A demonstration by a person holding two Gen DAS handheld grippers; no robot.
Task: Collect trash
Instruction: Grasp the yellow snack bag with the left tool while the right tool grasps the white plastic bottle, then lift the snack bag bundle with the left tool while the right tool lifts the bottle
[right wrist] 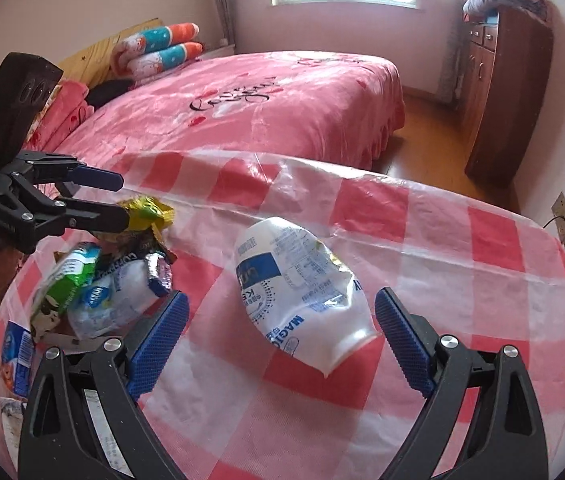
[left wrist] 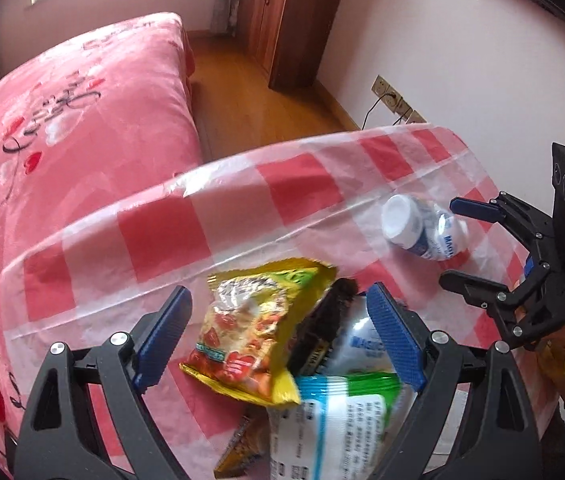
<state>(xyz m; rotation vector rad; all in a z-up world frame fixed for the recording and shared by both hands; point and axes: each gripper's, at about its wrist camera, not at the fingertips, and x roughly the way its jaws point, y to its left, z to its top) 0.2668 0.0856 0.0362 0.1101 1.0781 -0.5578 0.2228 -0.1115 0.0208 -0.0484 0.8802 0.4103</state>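
Observation:
A pile of trash lies on the red-and-white checked tablecloth: a yellow snack bag, a green-and-white packet and a dark wrapper. My left gripper is open, its fingers either side of the yellow bag. A crushed white bottle with blue print lies apart on the cloth, also in the left wrist view. My right gripper is open with the bottle between its fingers, not touching. The pile shows in the right wrist view under the left gripper.
A bed with a pink cover stands just beyond the table. A wooden wardrobe is by the wall. Wall sockets with a cord sit behind the table's far edge. A blue carton lies at the table's near left.

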